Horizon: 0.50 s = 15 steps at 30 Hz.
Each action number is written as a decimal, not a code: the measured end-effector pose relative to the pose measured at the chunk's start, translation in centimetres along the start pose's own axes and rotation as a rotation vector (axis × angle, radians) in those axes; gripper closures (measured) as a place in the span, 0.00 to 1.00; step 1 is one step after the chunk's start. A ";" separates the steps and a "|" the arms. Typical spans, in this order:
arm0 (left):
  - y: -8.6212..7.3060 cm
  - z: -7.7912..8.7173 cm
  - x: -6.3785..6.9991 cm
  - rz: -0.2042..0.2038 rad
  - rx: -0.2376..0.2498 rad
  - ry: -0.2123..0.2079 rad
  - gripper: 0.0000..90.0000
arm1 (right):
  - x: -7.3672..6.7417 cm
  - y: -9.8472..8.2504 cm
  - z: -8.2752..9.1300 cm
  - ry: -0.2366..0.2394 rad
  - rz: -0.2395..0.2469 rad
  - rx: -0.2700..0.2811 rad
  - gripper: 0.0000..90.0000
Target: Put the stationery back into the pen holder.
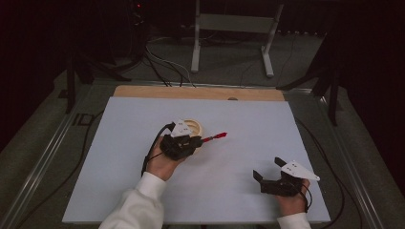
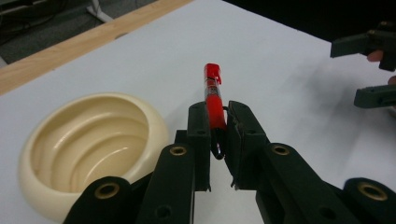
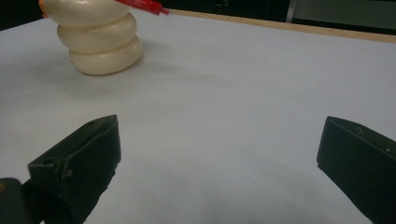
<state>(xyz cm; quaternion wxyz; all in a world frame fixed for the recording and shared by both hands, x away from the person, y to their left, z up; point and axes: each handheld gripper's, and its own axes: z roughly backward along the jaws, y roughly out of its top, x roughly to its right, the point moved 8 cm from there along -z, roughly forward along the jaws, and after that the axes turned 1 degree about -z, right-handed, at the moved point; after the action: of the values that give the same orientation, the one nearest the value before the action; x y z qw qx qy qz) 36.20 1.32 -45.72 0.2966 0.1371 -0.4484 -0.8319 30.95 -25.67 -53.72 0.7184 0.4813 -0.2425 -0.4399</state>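
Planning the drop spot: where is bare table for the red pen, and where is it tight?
Free: the wide patch between the left tongs and right tongs, and the far strip up to the wooden edge. Tight: right around the cream bowl, beside the held red pen.

Dim room, evenly lit table (image 1: 239, 143), soft shadows, slight blur.

A dim room is seen; grey carpeted floor (image 1: 229, 57) is crossed by black cables (image 1: 162, 67). A white metal stand (image 1: 231, 28) is set behind the pale-blue-topped, wood-edged counter (image 1: 248, 143).
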 end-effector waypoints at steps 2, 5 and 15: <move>0.3 0.3 -0.3 0.002 0.005 0.006 0.90 | 0.0 0.0 0.0 0.000 -0.001 0.000 0.00; 0.7 0.8 -0.8 0.007 0.015 0.014 0.90 | 0.0 0.0 0.0 0.001 0.000 0.000 0.00; 1.8 2.8 -2.5 0.032 0.050 0.052 0.90 | 0.0 0.0 0.0 0.001 0.001 -0.001 0.00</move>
<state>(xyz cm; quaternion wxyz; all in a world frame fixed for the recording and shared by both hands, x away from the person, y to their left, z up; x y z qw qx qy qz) 37.45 3.96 -42.80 0.3181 0.1589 -0.4635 -0.8117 30.96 -25.64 -53.75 0.7190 0.4810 -0.2421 -0.4394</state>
